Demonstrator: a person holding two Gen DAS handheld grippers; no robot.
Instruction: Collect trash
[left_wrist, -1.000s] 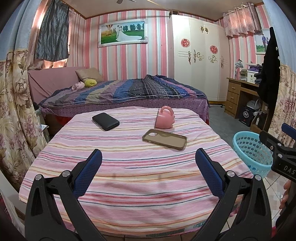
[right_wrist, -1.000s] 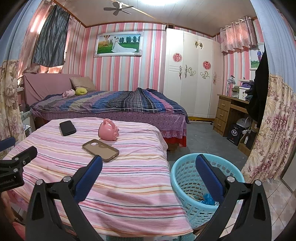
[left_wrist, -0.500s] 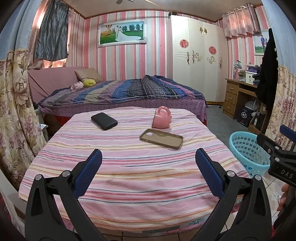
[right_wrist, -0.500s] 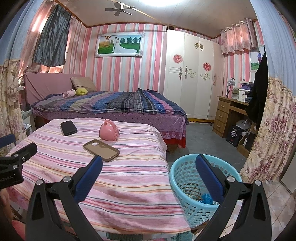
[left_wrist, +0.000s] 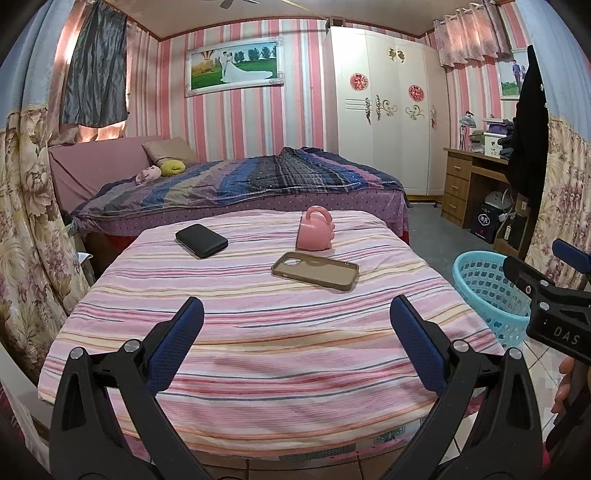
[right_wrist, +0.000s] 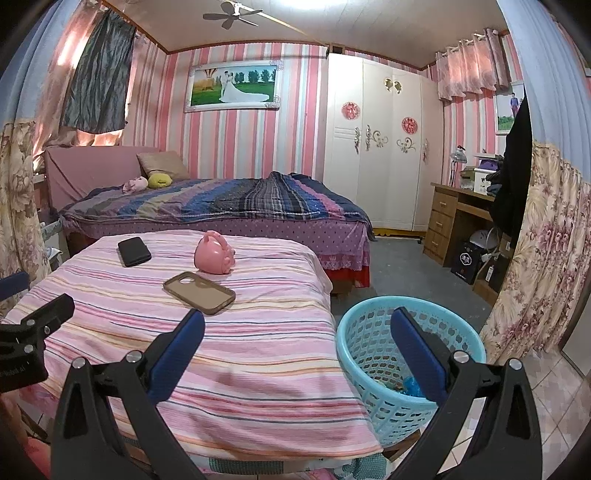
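**Both grippers wide open, nothing held**

Left gripper (left_wrist: 295, 325) and right gripper (right_wrist: 297, 326) we see spread wide, empty, above the striped table (left_wrist: 258, 332). Blue basket (right_wrist: 373, 343) sits on the floor just beside the table; small trash bits (right_wrist: 408, 386) lie inside it.

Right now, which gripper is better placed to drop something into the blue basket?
Right. The right gripper hangs open almost over the blue basket; the left gripper faces the striped table, with the basket off to its side.
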